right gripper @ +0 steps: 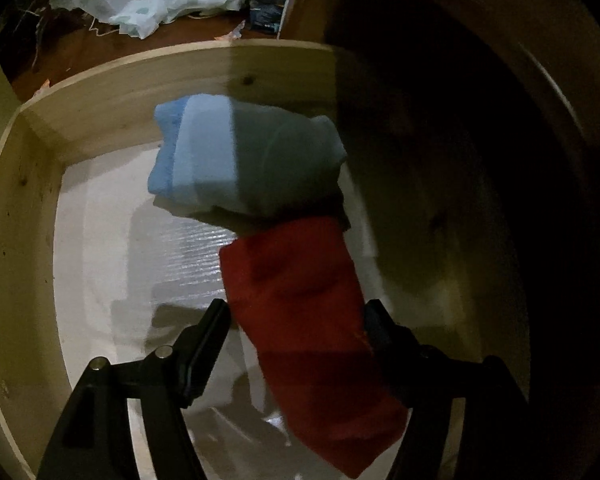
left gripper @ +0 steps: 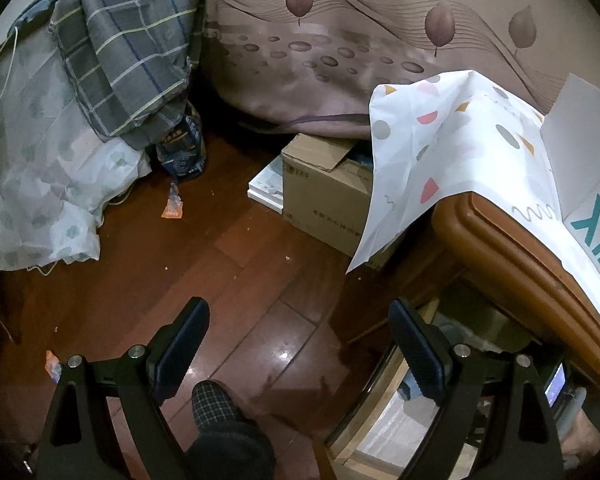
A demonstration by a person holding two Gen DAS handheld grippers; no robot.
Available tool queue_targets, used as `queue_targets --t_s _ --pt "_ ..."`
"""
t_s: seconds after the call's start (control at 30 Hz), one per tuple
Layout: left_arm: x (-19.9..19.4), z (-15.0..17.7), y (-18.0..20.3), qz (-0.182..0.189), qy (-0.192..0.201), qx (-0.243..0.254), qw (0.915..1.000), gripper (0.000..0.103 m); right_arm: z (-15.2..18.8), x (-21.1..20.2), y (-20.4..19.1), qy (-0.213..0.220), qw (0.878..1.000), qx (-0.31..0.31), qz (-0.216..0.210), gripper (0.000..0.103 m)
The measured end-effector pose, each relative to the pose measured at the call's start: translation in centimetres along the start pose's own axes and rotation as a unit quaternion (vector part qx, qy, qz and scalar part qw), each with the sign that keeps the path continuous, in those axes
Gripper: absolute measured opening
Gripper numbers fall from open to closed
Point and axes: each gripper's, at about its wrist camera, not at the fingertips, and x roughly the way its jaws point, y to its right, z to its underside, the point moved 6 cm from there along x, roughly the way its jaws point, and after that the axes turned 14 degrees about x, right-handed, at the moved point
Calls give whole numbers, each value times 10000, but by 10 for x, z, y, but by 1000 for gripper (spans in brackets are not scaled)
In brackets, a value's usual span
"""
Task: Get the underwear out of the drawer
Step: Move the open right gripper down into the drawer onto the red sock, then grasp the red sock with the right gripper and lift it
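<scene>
In the right wrist view a pale wooden drawer (right gripper: 140, 92) stands pulled out, lined with white. Two folded pieces of underwear lie in it, a light blue one (right gripper: 236, 156) at the back and a red one (right gripper: 300, 280) in front of it. My right gripper (right gripper: 296, 314) points down into the drawer. It is open, and its jaws straddle the red underwear without squeezing it. My left gripper (left gripper: 298, 320) hangs open and empty over the wooden floor, left of the drawer (left gripper: 380, 424).
A wooden cabinet top (left gripper: 500, 232) carries a patterned white cloth (left gripper: 460, 152). A cardboard box (left gripper: 324, 200) sits by the bed (left gripper: 340, 40). Plaid fabric (left gripper: 132, 48) and a pale sheet (left gripper: 40, 168) are heaped at left. A person's checked slipper (left gripper: 216, 404) is on the floor (left gripper: 220, 260).
</scene>
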Motion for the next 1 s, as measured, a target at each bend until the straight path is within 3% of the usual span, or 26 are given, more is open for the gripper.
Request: queue_targets --t_s 0.4,0.57,0.83,1.0 --pt "0 -1 2 28 -15 31 10000 89 31 -2 21 -581 9943 840 -313 69" --pt "2 2 4 76 -63 52 9999 89 45 -9 19 -824 9917 944 -279 42" --pt "3 5 16 115 -80 209 9997 89 67 -28 7 -1061 9901 917 64 35" --pt "4 7 26 146 -115 389 9991 89 72 -65 8 -766 9885 1283 240 35"
